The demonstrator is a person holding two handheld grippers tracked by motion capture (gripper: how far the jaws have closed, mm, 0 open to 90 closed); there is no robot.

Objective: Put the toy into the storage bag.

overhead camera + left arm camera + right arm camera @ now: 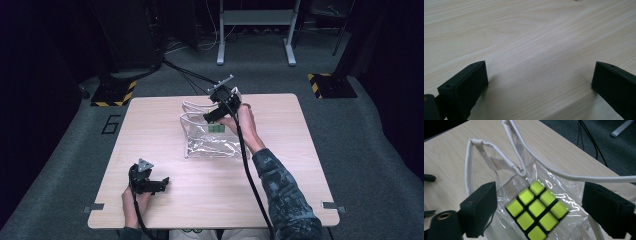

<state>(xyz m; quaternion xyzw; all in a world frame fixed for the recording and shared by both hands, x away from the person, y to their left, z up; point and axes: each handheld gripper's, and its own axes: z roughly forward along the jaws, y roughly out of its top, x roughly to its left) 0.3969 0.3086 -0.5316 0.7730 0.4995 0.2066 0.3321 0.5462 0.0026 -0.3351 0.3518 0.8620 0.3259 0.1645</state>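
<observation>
Black jaws of the right gripper [536, 207] stand wide apart over the mouth of a clear plastic bag [212, 145], pressing on nothing. Below them, inside the bag, lies a puzzle cube [537, 210] with its yellow face up. The bag's white handles [499, 157] arch up just beside the gripper. Well away from the bag, near the table [150, 130] edge closest to the person, the left gripper [162, 184] rests open and empty. Risk: lifting out, a jaw could snag a handle and drag the floppy bag over.
</observation>
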